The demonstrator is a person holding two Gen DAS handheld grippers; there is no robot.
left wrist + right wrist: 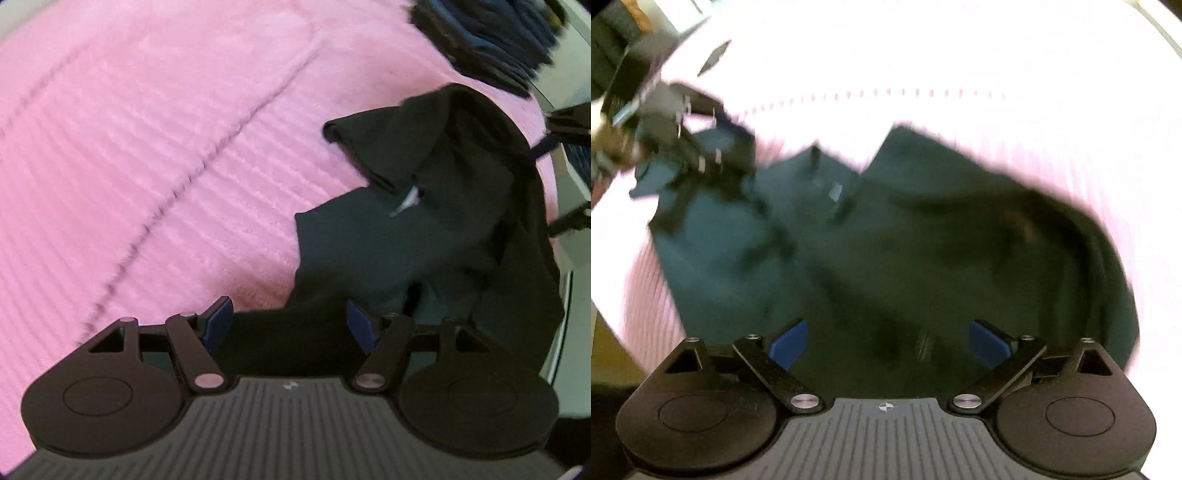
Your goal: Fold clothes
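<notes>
In the left wrist view the left claw (pixel 291 325) sits nearest, its blue pads (pixel 218 325) spread apart, released, with a dark fold of the black garment (pixel 436 236) lying low between them; whether any pad touches the cloth cannot be told. Beyond the fingers the garment lies crumpled on the pink ribbed blanket (pixel 155 155), one folded flap lifted toward the top and a small white label (pixel 408 201) showing at its middle. Farther off, at the upper right, a pile of dark clothes (pixel 491 40) rests on the blanket's far edge, and this view alone shows the blanket's long stitched seam running diagonally across the pink field.

The right wrist view, much blurred, shows the right claw (pixel 890 343) also released, its blue pads (pixel 788 347) wide apart over the same garment (pixel 923 240), which fills the middle ground. Only here is the left claw (pixel 713 147) seen from outside, at the upper left over the garment's near corner; blur hides whether it grips. The blanket (pixel 923 66) beyond is washed out nearly white, and a dim corner of room clutter (pixel 624 33) shows at the far upper left
</notes>
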